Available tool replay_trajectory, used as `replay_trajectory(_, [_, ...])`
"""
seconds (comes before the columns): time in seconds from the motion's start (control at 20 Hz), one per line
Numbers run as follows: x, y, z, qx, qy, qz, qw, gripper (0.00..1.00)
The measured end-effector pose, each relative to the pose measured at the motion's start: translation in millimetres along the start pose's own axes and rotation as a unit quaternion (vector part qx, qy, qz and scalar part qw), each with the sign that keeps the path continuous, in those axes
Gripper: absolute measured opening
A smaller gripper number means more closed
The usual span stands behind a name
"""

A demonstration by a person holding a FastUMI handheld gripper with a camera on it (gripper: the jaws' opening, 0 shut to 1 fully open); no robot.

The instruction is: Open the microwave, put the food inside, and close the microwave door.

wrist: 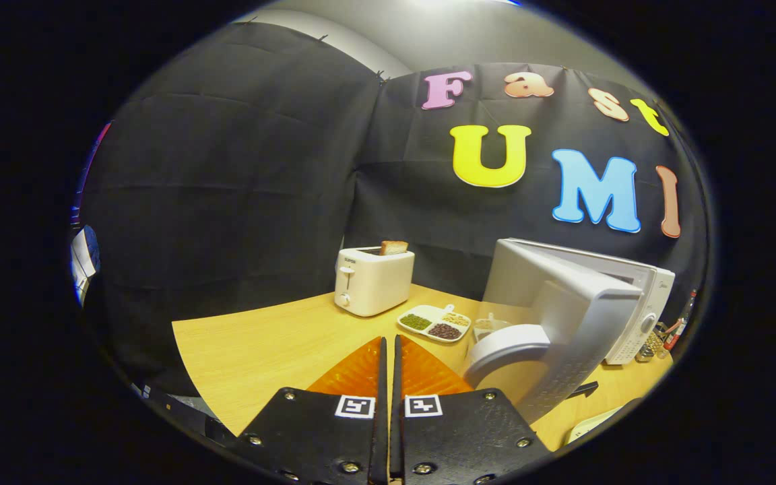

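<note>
Gripper (389, 347): the two fingers lie pressed side by side with a hairline seam between them, tips together, nothing held. They hang above the wooden table (260, 343) and touch no object.

Microwave (630, 303): at about 2 o'clock from the fingertips, standing on the table against the booth wall. Its door (556, 316) is swung open toward the camera and seen nearly edge-on; the bulky handle (506, 347) sits at the door's lower near corner, just right of the fingertips. The door hides most of the cavity, so the inside cannot be made out. Control panel with a round knob is visible at the far right end.

Food: a divided plate (435, 323) at roughly 1 o'clock, just beyond the fingertips, between toaster and microwave door. Compartments hold green, dark and pale grains or beans; exact kind not resolvable.

A pale cup-like object (489, 327) shows just behind the door's edge, partly hidden; cannot tell what it is.

Toaster (372, 281): at 12 o'clock, further back, with a slice of bread (393, 247) sticking up from a slot.

Small cluttered items (664, 340) right of the microwave, too small to identify. A pale object (593, 424) at 4 o'clock is cut off.
</note>
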State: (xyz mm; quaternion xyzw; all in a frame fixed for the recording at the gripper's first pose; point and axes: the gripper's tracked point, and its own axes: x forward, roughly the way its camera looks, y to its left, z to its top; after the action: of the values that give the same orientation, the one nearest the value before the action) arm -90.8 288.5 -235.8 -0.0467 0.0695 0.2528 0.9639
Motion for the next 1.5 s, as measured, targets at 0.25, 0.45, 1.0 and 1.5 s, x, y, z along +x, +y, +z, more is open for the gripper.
replay_trajectory(0.25, [-10.0, -71.7, -2.8, 0.012, 0.003, -0.050, 0.999, 0.02])
replay_trajectory(0.45, [-11.7, -131.2, -6.4, 0.027, 0.005, -0.094, 0.995, 0.02])
replay_trajectory(1.0, [6.1, -281.1, -14.6, 0.058, 0.018, -0.246, 0.967, 0.02])
replay_trajectory(1.5, [57.1, -365.8, -18.1, 0.063, 0.025, -0.311, 0.948, 0.02])
